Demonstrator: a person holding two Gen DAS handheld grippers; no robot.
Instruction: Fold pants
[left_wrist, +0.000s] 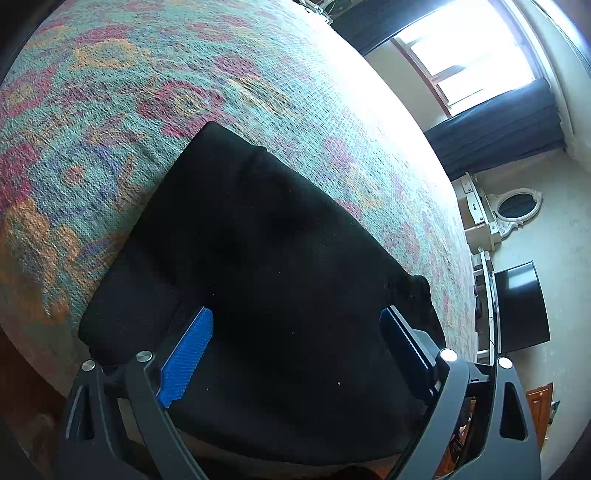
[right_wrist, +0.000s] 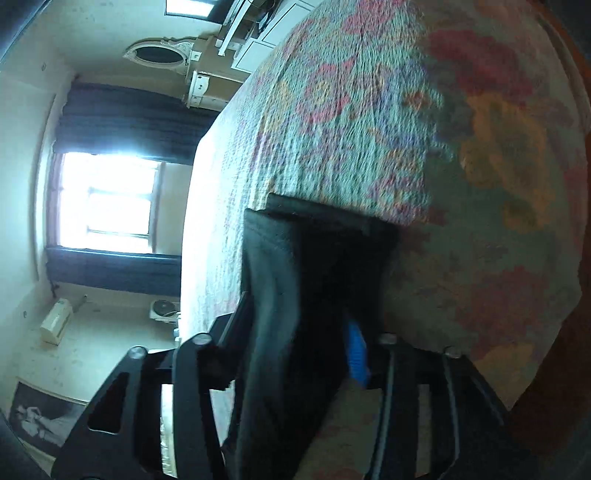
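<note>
Left wrist view shows the black pants (left_wrist: 258, 266) already folded small on the flowery bedspread (left_wrist: 110, 110), under the left gripper (left_wrist: 295, 332), spread wide and empty. Right gripper (right_wrist: 314, 354) has cloth between its fingers at 6 o'clock; I cannot tell if it pinches, so maybe one fold is left.

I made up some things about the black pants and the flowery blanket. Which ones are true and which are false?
1. The pants are black. True.
2. They lie on a bare wooden floor. False: they lie on a flowery bedspread.
3. The left gripper has its jaws wide apart above the pants. True.
4. The left gripper's pads are red. False: the pads are blue.
5. Black fabric sits between the right gripper's jaws. True.
6. The room is dark, without any window. False: a bright window shows.
</note>
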